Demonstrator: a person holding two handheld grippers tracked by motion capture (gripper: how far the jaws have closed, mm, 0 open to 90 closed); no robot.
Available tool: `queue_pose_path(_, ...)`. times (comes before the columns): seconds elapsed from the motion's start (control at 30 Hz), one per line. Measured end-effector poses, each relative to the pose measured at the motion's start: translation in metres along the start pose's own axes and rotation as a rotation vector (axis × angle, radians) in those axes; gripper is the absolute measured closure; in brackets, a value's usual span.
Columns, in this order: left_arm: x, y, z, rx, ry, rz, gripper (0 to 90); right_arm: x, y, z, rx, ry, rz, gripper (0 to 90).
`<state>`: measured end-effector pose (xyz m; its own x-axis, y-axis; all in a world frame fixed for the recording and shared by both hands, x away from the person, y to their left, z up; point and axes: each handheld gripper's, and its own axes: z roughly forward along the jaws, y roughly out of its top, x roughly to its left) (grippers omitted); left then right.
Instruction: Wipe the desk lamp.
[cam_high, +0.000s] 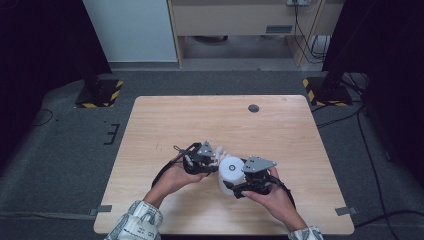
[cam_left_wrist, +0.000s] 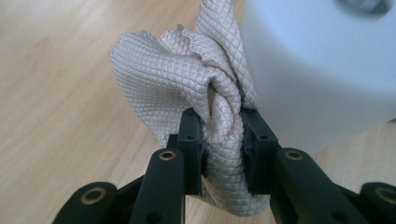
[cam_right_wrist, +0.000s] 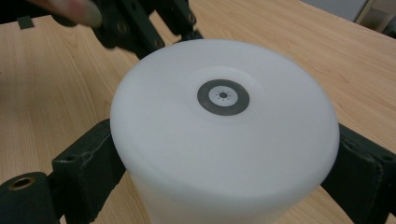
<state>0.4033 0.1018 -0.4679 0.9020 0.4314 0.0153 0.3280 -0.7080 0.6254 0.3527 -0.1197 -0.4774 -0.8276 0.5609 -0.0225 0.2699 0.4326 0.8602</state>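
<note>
A: High view? 
B: White cylinder (cam_high: 231, 172) upright on bench (cam_high: 165, 120), mid-front. Left gripper (cam_high: 214, 159) touching its left side, right gripper (cam_high: 239, 186) hugging it from the right. Cloth (cam_high: 221, 151) barely visible there, too small to read.

A: Left gripper view? 
B: Jaws clamped tight on bunched beige cloth (cam_left_wrist: 187, 79), pressed vs. cylinder (cam_left_wrist: 322, 70) wall. Cylinder top cut off by frame.

A: Right gripper view? 
B: Jaws wrapped round cylinder (cam_right_wrist: 224, 135), one pad each side, gripping. Base hidden, cut off at bottom. Left gripper (cam_right_wrist: 140, 28) behind, blurry, partly hidden.
</note>
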Motion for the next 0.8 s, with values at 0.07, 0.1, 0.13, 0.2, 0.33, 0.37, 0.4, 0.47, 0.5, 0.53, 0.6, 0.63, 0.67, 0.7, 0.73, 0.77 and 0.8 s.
queue_pose_path(0.07, -0.001, -0.004, 0.006, 0.010, -0.002, -0.010, 71.7, -0.001, 0.000, 0.000, 0.000, -0.002, -0.001, 9.0)
queue_pose_path(0.1, -0.001, -0.006, 0.009, 0.015, -0.005, -0.013, 71.7, -0.001, 0.000, 0.000, 0.000, -0.004, 0.001, 9.0)
queue_pose_path(0.13, -0.002, -0.008, 0.012, 0.019, -0.005, -0.016, 71.6, -0.001, 0.000, 0.000, 0.000, -0.005, -0.001, 9.0)
queue_pose_path(0.2, -0.003, -0.010, 0.016, 0.032, -0.003, -0.011, 71.7, -0.001, 0.000, -0.001, 0.000, -0.006, 0.000, 9.0)
queue_pose_path(0.33, -0.004, -0.012, 0.017, 0.030, 0.001, -0.016, 71.6, -0.001, 0.000, -0.001, 0.002, -0.009, -0.001, 8.9)
queue_pose_path(0.37, -0.005, -0.012, 0.016, 0.030, 0.001, -0.016, 71.6, -0.001, 0.000, 0.000, 0.002, -0.010, -0.001, 8.9)
queue_pose_path(0.4, -0.006, -0.011, 0.014, 0.029, 0.003, -0.016, 71.6, -0.001, 0.000, 0.000, 0.003, -0.010, -0.001, 8.9)
queue_pose_path(0.47, -0.007, -0.010, 0.010, 0.025, 0.005, -0.007, 71.6, -0.002, 0.000, -0.001, 0.004, -0.010, 0.000, 8.9)
queue_pose_path(0.5, -0.008, -0.008, 0.007, 0.016, 0.006, -0.010, 71.6, -0.002, 0.000, -0.001, 0.005, -0.014, 0.004, 8.9)
queue_pose_path(0.53, -0.009, -0.007, 0.005, 0.010, 0.006, -0.010, 71.6, -0.002, 0.000, -0.001, 0.005, -0.014, 0.004, 8.9)
queue_pose_path(0.6, -0.009, -0.003, -0.004, -0.015, 0.010, -0.008, 71.5, -0.003, -0.001, -0.001, 0.005, -0.019, 0.006, 8.9)
queue_pose_path(0.63, -0.009, 0.000, -0.008, -0.029, 0.013, -0.010, 71.5, -0.004, -0.001, -0.001, 0.005, -0.023, 0.009, 8.9)
queue_pose_path(0.67, -0.009, 0.002, -0.013, -0.040, 0.015, -0.010, 71.5, -0.004, -0.001, -0.001, 0.004, -0.025, 0.009, 8.9)
queue_pose_path(0.7, -0.010, 0.005, -0.017, -0.055, 0.019, -0.012, 71.5, -0.005, -0.001, -0.001, 0.004, -0.027, 0.010, 8.9)
queue_pose_path(0.73, -0.010, 0.007, -0.020, -0.061, 0.022, -0.010, 71.5, -0.005, -0.001, -0.001, 0.005, -0.029, 0.012, 8.9)
queue_pose_path(0.77, -0.010, 0.010, -0.025, -0.071, 0.025, -0.006, 71.5, -0.005, -0.001, -0.001, 0.006, -0.031, 0.015, 8.9)
queue_pose_path(0.8, -0.010, 0.012, -0.027, -0.079, 0.029, -0.004, 71.5, -0.006, -0.001, -0.001, 0.005, -0.034, 0.015, 8.9)
